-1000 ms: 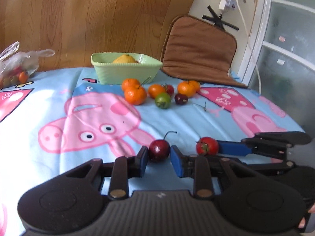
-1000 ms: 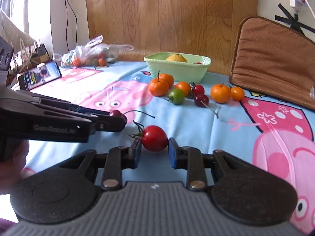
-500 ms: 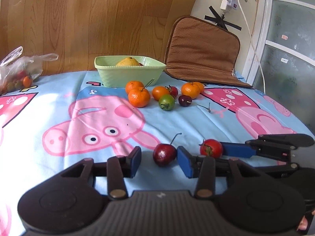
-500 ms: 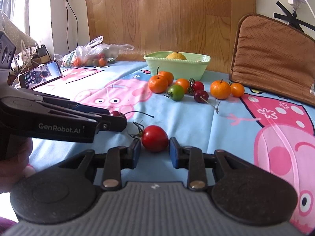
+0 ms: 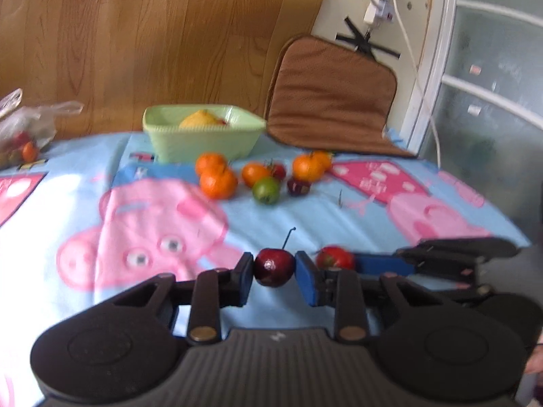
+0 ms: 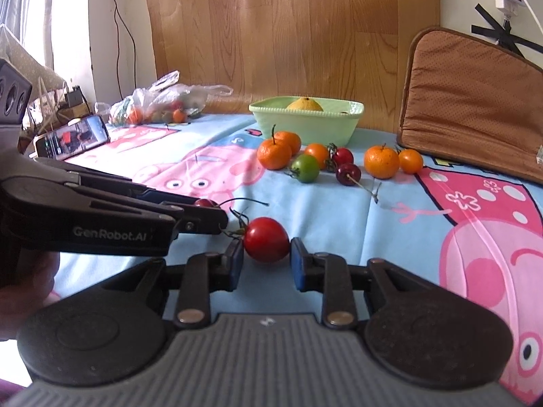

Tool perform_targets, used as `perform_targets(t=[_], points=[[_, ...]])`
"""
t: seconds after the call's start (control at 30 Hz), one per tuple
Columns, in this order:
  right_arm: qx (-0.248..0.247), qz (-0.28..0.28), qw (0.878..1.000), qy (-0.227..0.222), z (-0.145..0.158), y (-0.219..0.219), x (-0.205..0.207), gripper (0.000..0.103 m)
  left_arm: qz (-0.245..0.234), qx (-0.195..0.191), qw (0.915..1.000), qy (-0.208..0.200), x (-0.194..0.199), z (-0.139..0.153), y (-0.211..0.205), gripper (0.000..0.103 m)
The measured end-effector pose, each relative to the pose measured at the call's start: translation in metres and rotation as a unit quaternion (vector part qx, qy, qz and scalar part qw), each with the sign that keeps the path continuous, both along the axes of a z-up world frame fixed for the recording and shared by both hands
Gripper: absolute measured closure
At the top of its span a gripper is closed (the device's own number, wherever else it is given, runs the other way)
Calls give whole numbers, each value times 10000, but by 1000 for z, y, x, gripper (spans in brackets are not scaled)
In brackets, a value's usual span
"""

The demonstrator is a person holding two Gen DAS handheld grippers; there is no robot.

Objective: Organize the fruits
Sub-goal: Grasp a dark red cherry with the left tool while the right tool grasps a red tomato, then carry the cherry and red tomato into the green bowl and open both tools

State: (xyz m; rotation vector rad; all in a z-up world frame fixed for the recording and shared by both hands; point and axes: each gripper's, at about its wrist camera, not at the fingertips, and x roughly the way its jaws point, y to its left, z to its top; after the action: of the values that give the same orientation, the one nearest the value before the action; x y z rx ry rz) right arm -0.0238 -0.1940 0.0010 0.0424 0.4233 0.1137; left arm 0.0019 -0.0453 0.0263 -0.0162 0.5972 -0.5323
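Note:
A dark red cherry [image 5: 274, 267] with a thin stem sits between the blue pads of my left gripper [image 5: 274, 269]; the jaws are closing and both pads press on its sides. A red tomato [image 6: 266, 244] with a green stalk is held the same way by my right gripper [image 6: 266, 254], its jaws closing onto it. The two grippers are side by side low over the blue cartoon tablecloth [image 5: 305, 213]. In the right wrist view the left gripper [image 6: 213, 218] reaches in from the left with the cherry [image 6: 203, 202] partly hidden. A pale green bowl [image 5: 203, 140] holding a yellow fruit [image 5: 200, 118] stands at the back.
Several oranges [image 5: 217, 183], a green tomato [image 5: 266, 190] and another cherry [image 6: 348, 173] lie in front of the bowl. A plastic bag of fruit [image 6: 159, 105] and a phone [image 6: 73, 137] are at the far left. A brown cushion [image 5: 329, 98] leans at the back right.
The left jaws opened around the cherry half a second ago and have closed on it again. The right jaws loosened slightly, then closed back on the tomato. Neither hand has shifted much.

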Motion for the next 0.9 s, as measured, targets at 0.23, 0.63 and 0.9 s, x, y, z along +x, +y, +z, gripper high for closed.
perform_targets(t=[0.23, 0.63, 0.9], points=[[391, -10, 9988, -309, 52, -34, 65, 71, 280, -167, 9990, -303, 74, 54, 1, 76], [-39, -389, 9992, -127, 60, -67, 193, 71, 1209, -192, 9921, 257, 224, 38, 17, 76], [-154, -411, 9989, -141, 57, -67, 202, 70, 1312, 54, 9903, 460, 242, 19, 11, 72]])
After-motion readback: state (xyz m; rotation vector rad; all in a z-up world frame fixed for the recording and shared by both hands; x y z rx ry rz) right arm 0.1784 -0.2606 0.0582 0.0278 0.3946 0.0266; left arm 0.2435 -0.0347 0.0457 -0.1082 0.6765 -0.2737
